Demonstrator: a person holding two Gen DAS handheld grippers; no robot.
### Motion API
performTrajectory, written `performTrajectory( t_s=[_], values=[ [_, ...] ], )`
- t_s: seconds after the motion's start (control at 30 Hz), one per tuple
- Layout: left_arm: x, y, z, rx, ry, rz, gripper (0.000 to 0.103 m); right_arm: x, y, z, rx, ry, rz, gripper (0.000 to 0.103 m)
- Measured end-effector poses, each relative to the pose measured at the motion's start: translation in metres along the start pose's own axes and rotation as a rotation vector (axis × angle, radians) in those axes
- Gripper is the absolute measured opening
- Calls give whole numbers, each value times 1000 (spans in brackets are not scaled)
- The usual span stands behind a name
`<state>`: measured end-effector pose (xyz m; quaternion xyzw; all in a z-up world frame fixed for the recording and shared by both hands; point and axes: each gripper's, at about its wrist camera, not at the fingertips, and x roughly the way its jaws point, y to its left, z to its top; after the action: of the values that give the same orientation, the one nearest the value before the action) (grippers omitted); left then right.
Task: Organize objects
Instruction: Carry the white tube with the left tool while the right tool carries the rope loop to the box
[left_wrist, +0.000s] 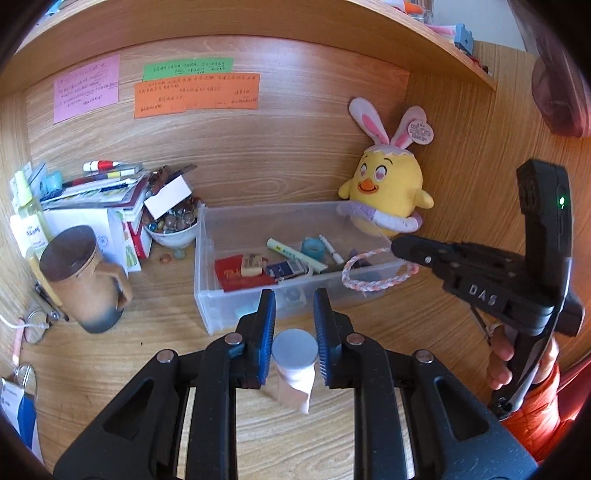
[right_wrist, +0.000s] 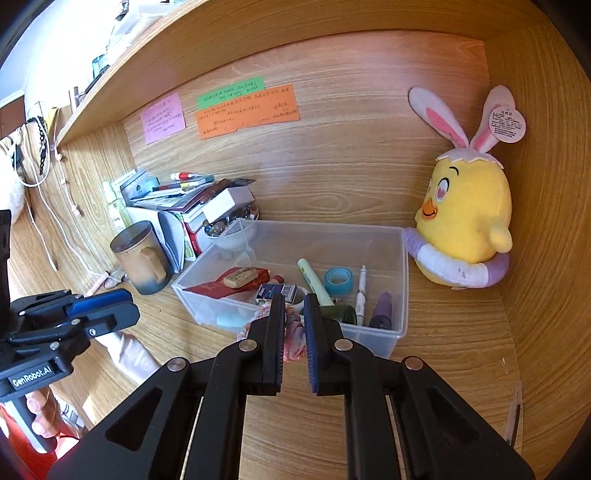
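Pink tube (left_wrist: 295, 365) between left claw (left_wrist: 294, 306) pads

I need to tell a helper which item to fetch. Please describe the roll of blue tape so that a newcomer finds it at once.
Find the clear plastic box on the wooden desk, beside the yellow chick plush. Inside, the roll of blue tape lies between a pale green marker and a white pen. It is the only ring-shaped, light blue item there.
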<state>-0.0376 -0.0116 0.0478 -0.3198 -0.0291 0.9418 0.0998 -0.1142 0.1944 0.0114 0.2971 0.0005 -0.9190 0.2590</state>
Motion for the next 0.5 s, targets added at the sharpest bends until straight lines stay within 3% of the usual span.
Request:
performTrajectory(
  t_s=[0.5],
  values=[
    [8, 6, 72, -32, -57, -19, 20, 11, -11, 33, 13, -32, -16, 9]
  ],
)
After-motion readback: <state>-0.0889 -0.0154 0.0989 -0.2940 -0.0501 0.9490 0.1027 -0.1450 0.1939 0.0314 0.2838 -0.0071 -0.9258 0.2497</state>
